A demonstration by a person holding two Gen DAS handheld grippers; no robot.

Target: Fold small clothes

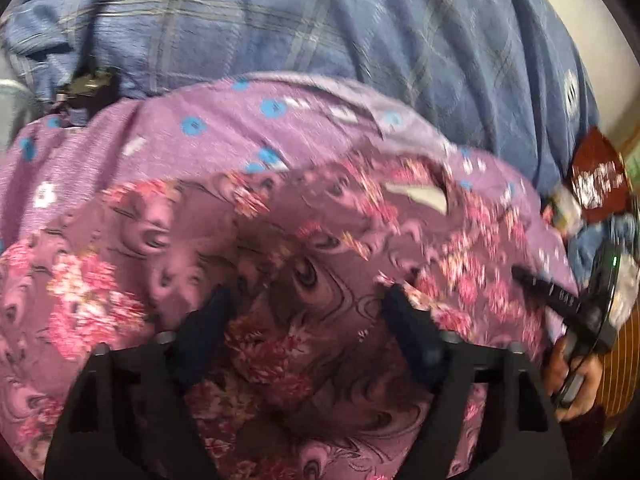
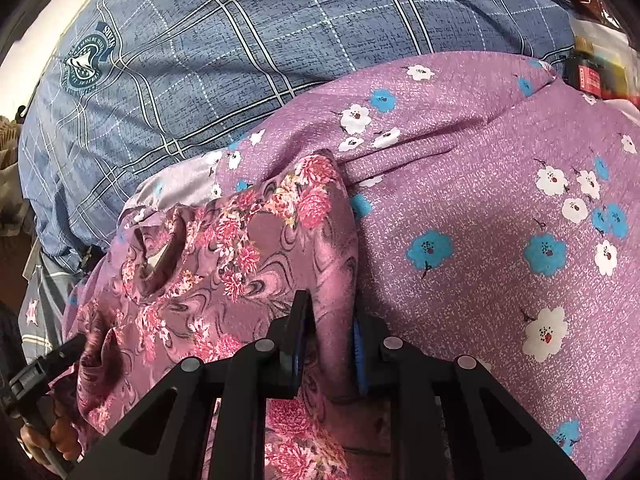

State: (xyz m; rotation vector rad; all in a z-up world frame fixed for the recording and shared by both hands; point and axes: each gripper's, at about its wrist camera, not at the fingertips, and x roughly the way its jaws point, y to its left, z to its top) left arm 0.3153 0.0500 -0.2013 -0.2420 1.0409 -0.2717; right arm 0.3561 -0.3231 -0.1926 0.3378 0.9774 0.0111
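Blue checked cloth (image 2: 224, 48) behind, lilac flowered sheet (image 2: 500, 200) beneath, right tool (image 2: 326, 344) pinching pink floral garment (image 2: 248, 248) fold, left tool (image 1: 308, 320) parted over garment

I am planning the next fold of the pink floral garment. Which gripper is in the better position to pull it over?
Probably the right. The right gripper is pinching a raised fold of the pink floral garment, while the left gripper has its jaws apart over flat cloth, with nothing pinched.

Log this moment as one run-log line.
right tool shut on floral garment fold | left tool open over garment | fold not finished
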